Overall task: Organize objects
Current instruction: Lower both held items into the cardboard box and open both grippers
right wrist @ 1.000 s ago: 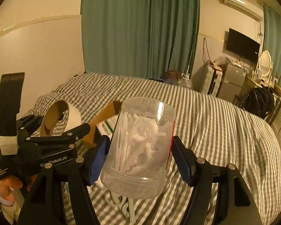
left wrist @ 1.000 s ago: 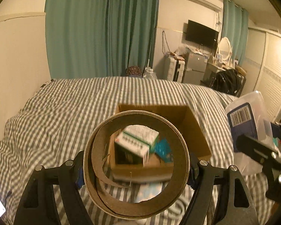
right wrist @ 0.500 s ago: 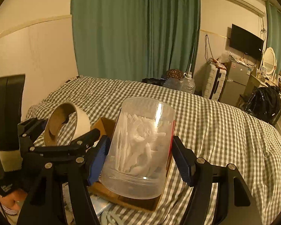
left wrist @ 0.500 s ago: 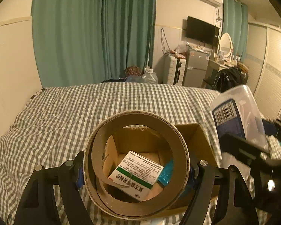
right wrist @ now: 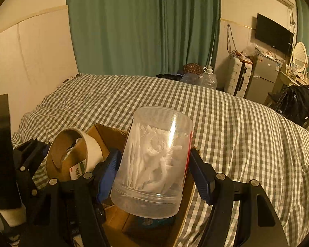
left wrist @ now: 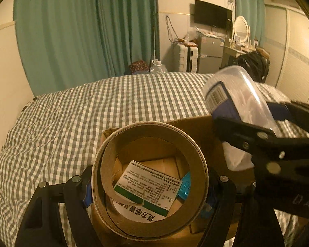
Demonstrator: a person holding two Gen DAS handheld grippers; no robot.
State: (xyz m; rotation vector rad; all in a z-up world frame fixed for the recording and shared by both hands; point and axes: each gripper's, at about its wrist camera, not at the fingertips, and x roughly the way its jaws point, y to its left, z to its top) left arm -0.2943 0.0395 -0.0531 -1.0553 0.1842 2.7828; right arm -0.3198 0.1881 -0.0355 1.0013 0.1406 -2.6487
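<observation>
A roll of tape (left wrist: 149,180) with a brown cardboard core is pinched between the 2 blue-padded fingers of the left gripper (left wrist: 149,187), its open ring facing the left wrist camera. Directly below and ahead of this gripper an open cardboard box (left wrist: 197,127) is seen on a grey-and-white checked bedspread (left wrist: 92,113). Through the ring of the roll, a white carton with a green stripe (left wrist: 148,187) is seen lying in the box, with a teal packet (left wrist: 185,186) just to its right.

To the right of the left gripper, the right gripper (right wrist: 154,171) is seen holding a clear plastic jar (right wrist: 154,160), squeezed at its sides between 2 blue pads (right wrist: 109,169). The jar is filled with white cotton swabs, and a blue label with a barcode (left wrist: 217,97) is shown on its side in the left wrist view. The jar is tilted, its closed end pointing away from the right wrist camera, and it is held over the right part of the box. In the right wrist view the roll of tape is seen just to the left of the jar, held over the left part of the box. Whether either object touches the box cannot be told.

Well beyond both grippers, green curtains (right wrist: 144,26), a wall-mounted television (right wrist: 274,34) and a white suitcase (right wrist: 238,79) are visible.
</observation>
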